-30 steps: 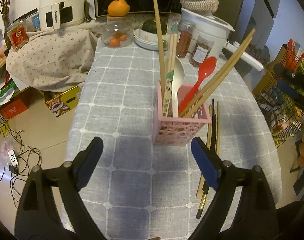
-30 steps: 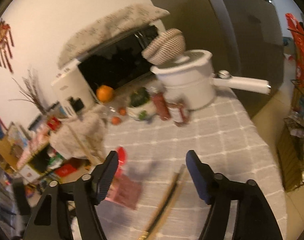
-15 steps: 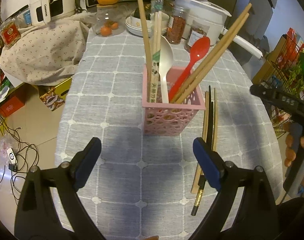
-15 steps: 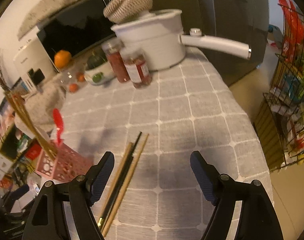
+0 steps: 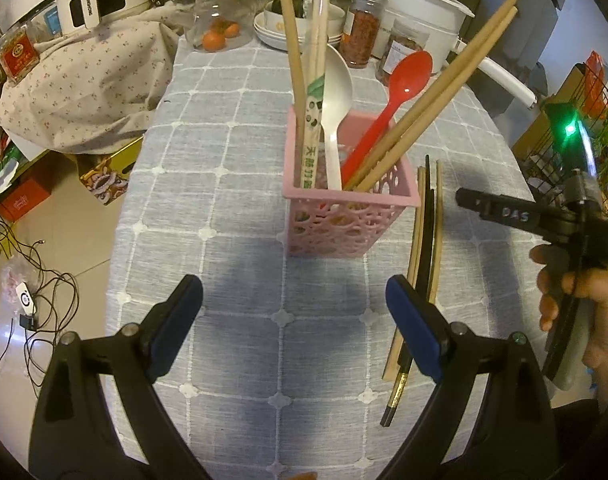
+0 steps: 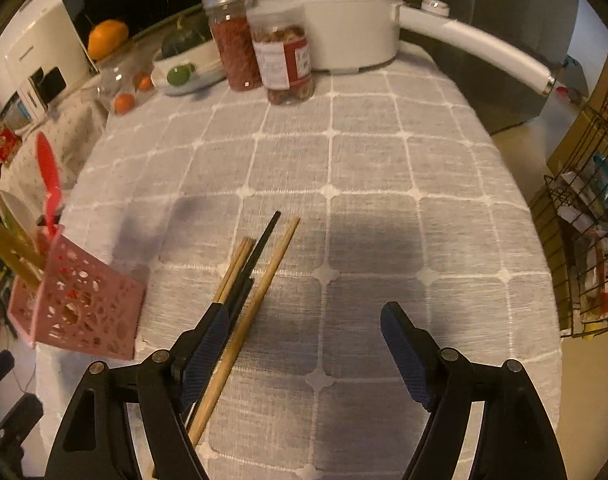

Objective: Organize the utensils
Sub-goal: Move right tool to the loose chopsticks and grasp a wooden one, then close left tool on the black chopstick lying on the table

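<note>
Chopsticks on tabletop: your loose chopsticks (image 5: pixel 424 240) lie side by side on the grey checked tabletop (image 5: pixel 224 200), just to the right of the pink basket (image 5: pixel 344 224); one is black, the rest are wooden.
Pink basket: it stands upright, holding a red spoon (image 5: pixel 388 112), a white spoon (image 5: pixel 336 104), a wrapped pair and several long wooden chopsticks that lean out of it.
Left tool: your left tool (image 5: pixel 294 320) hangs above the tabletop in front of the basket, jaws wide apart with nothing between them.
Right tool: your right tool (image 6: pixel 304 344) is low over the loose chopsticks (image 6: pixel 256 272), jaws apart; its left finger sits over their near ends, and the pads press on nothing.
Back of tabletop: two spice jars (image 6: pixel 260 48) and a white pot (image 6: pixel 332 12) stand well away.
</note>
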Demonstrator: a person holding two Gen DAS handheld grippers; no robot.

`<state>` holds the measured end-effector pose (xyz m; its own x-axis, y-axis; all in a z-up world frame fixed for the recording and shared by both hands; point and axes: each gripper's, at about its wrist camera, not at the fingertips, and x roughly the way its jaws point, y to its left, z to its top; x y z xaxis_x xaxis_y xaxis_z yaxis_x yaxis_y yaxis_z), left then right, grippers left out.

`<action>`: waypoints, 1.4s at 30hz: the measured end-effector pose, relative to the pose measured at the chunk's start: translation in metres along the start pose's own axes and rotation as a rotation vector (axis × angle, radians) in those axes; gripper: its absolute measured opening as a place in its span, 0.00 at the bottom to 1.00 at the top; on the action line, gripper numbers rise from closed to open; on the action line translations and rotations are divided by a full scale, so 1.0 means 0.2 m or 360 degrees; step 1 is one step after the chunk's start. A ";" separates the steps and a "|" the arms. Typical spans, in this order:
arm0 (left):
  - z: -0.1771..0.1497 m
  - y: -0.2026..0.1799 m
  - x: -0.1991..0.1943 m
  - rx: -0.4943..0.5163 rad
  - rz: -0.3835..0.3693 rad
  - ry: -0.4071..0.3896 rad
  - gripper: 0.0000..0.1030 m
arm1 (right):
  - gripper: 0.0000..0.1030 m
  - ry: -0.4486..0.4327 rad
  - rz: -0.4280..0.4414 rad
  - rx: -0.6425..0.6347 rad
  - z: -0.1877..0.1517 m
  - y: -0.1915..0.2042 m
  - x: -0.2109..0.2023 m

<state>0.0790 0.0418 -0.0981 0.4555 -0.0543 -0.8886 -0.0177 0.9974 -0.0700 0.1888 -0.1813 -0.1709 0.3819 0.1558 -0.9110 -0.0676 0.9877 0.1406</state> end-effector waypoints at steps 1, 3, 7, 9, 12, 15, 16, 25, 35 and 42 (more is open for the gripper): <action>0.00 0.00 0.00 -0.0001 0.0001 0.0000 0.90 | 0.77 0.0019 0.0000 0.0005 0.00 0.00 0.02; 0.00 0.00 0.01 -0.0001 0.0002 0.0004 0.90 | 0.77 0.0046 0.0003 0.0018 0.00 0.01 0.05; 0.00 0.01 0.01 -0.0003 0.0007 0.0010 0.90 | 0.77 0.0078 -0.0024 0.0007 -0.01 0.03 0.11; 0.00 0.01 0.01 -0.0002 0.0007 0.0011 0.90 | 0.77 0.0099 -0.0064 -0.0020 -0.02 0.04 0.13; 0.00 0.00 0.01 0.0011 -0.0023 0.0020 0.90 | 0.77 0.0100 -0.0080 -0.0044 -0.02 0.05 0.15; -0.01 -0.02 -0.01 0.0049 -0.0066 0.0011 0.90 | 0.73 0.0099 -0.0133 -0.0091 -0.03 0.08 0.15; -0.02 -0.04 -0.01 0.0065 -0.0069 0.0008 0.90 | 0.69 0.0094 -0.0139 -0.0092 -0.03 0.08 0.14; -0.11 -0.26 -0.03 0.0315 -0.0170 0.0007 0.90 | 0.07 0.0178 0.0024 0.0046 -0.05 -0.16 0.06; -0.14 -0.61 0.06 0.0555 -0.0318 0.0103 0.59 | 0.06 0.0145 0.0174 0.0213 -0.14 -0.48 -0.14; 0.01 -0.70 0.27 0.0456 -0.0271 0.0247 0.32 | 0.06 0.0125 0.0243 0.0267 -0.20 -0.66 -0.22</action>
<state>0.1075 -0.1005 -0.1366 0.2897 -0.2056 -0.9348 0.3070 0.9450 -0.1127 0.1443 -0.3180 -0.1646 0.3054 0.3092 -0.9006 0.0376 0.9412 0.3359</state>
